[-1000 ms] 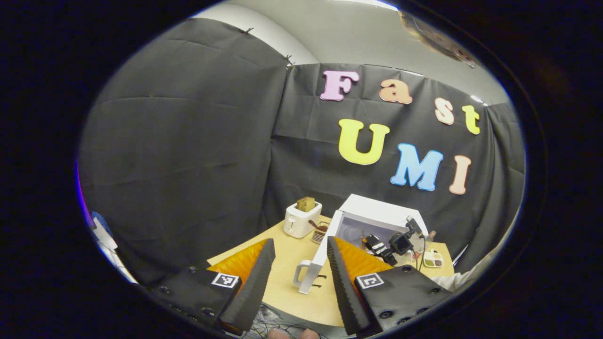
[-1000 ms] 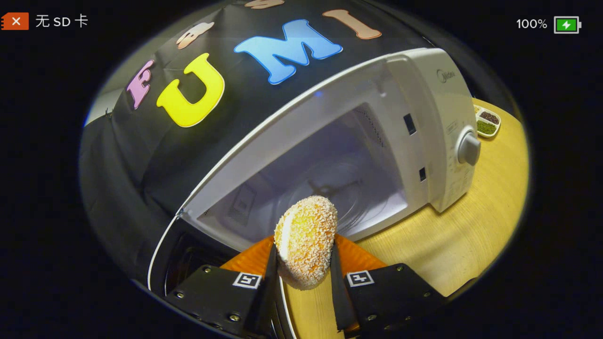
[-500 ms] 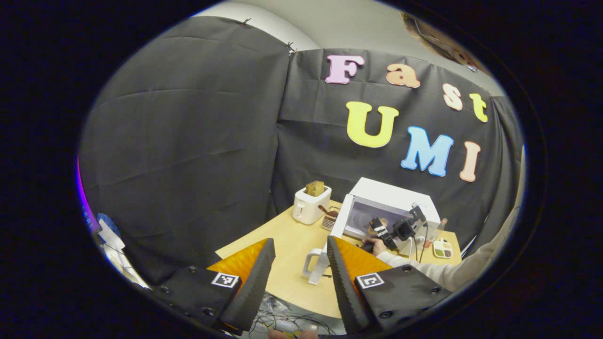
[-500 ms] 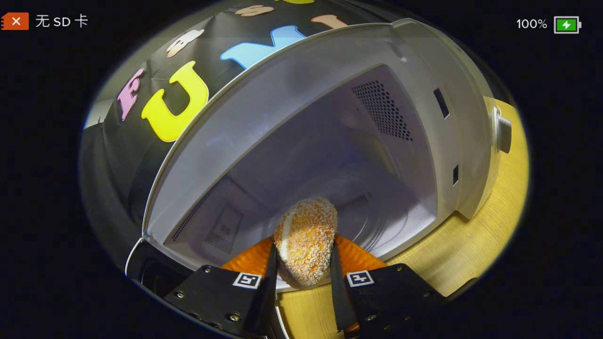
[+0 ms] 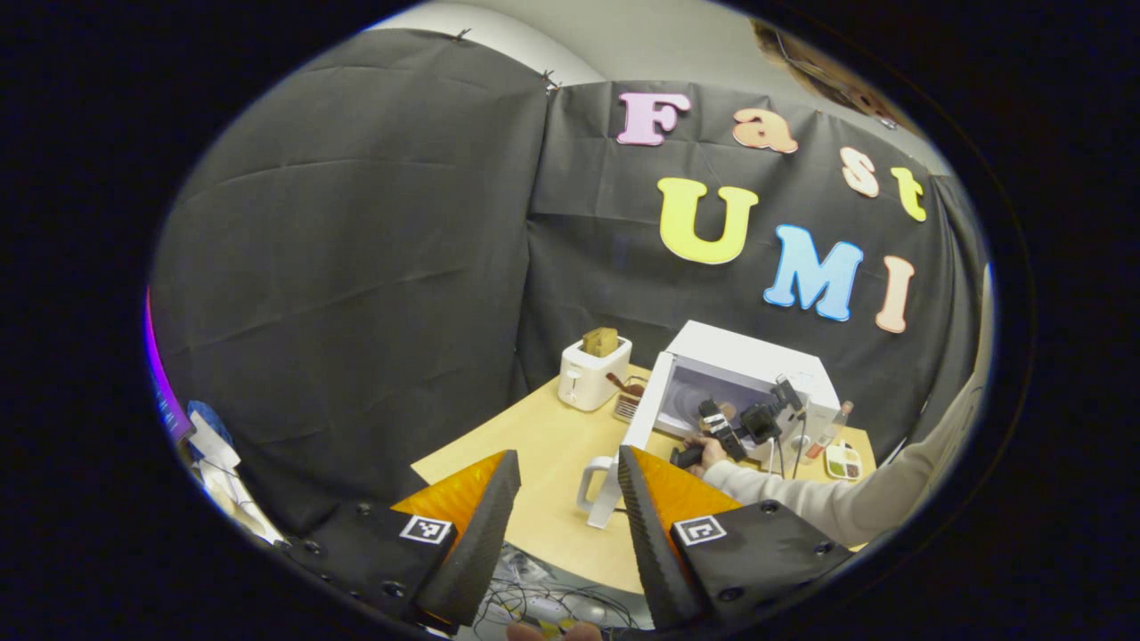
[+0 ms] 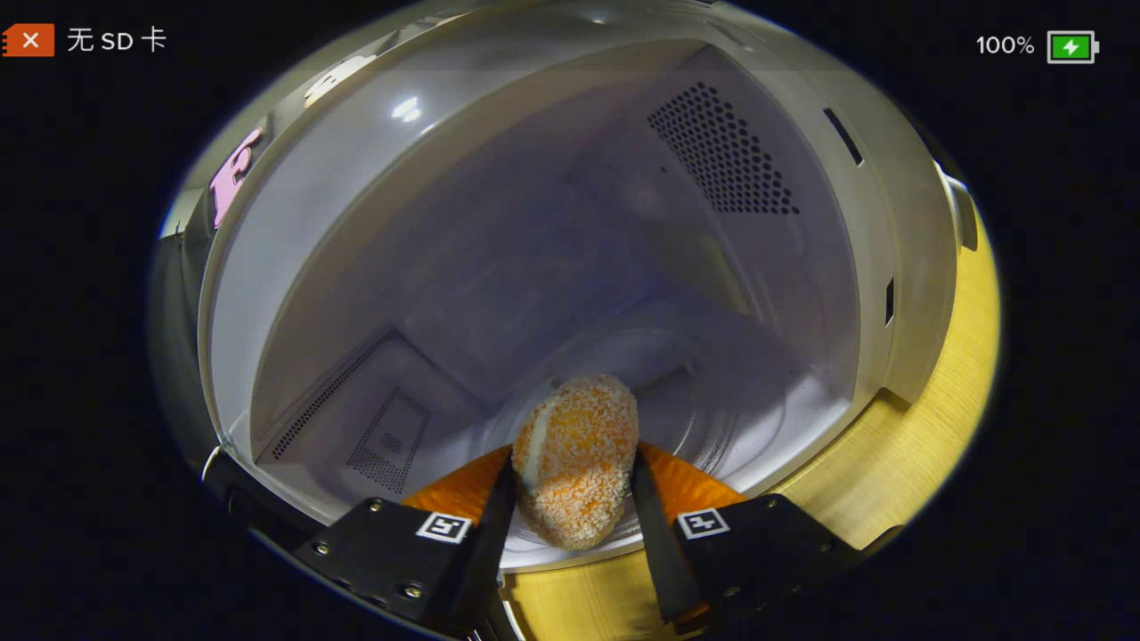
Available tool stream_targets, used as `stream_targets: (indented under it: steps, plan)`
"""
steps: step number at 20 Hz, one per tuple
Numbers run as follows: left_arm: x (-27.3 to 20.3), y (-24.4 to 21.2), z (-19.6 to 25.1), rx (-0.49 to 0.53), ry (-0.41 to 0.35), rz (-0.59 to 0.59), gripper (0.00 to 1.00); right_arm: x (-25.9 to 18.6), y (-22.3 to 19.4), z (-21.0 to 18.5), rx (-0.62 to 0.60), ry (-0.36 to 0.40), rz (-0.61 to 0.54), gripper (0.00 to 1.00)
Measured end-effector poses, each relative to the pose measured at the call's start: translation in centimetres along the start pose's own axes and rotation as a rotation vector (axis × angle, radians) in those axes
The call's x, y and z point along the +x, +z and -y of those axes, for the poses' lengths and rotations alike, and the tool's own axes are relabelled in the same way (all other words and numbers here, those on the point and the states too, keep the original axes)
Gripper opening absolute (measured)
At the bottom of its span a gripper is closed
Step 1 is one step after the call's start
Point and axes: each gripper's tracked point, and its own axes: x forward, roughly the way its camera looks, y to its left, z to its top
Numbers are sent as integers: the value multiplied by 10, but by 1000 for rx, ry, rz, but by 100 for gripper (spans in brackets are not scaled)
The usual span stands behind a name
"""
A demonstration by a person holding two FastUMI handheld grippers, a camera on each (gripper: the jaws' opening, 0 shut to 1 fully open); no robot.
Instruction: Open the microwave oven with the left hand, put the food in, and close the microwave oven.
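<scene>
Right tool (image 6: 574,499) is clamped on the food, a round crumb-coated orange patty with a pale edge (image 6: 579,454), both fingers pressing its sides. In the right gripper view the patty sits right at the mouth of the white microwave oven (image 6: 534,267), hanging over the front lip of the cavity with the round glass turntable (image 6: 704,401) just past it. You can see the perforated vent patches on the inside walls, and a strip of the light wooden surface (image 6: 926,418) runs along the right side of the oven.

Left tool (image 5: 561,525) is holding nothing, fingers spread wide, and it's well back from everything, up above the near edge of the wooden surface (image 5: 534,445). From the left gripper view the white microwave oven (image 5: 739,365) is off in the distance with its white door with a handle (image 5: 614,463) swung out toward the camera. The right tool (image 5: 712,418) reaches into the opening, with the hand (image 5: 708,450) gripping it and a pale sleeve (image 5: 855,503) trailing back to the right.

Other stuff on the surface: a white toaster with a slice of bread sticking out (image 5: 592,374) to the left of the oven, a small rack-like thing (image 5: 629,401) between them that's too small to make out, and a small divided dish (image 5: 842,463) on the oven's far right.
</scene>
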Motion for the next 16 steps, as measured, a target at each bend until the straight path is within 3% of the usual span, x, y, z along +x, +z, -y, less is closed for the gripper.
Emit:
stream_targets:
  steps: [4,5,7,11,12,15,16]
  plan:
    - [-2,0,1,-4,2,9,76,-6,0,-6,25,1,-29,82]
    - [-2,1,1,-5,0,12,76,-8,-1,-5,25,-7,-42,93]
    - [-1,1,3,-15,-5,20,76,-14,3,-6,4,1,-40,98]
    - [-3,5,5,-13,-13,38,76,-30,16,-9,-52,38,-33,98]
    - [-3,6,4,-11,-15,47,70,-38,16,-10,-66,51,-53,98]
    - [7,3,-1,-10,-32,76,70,-74,12,-13,-138,130,-119,98]
    - [14,0,-3,-11,-41,85,76,-88,12,-13,-173,158,-143,98]
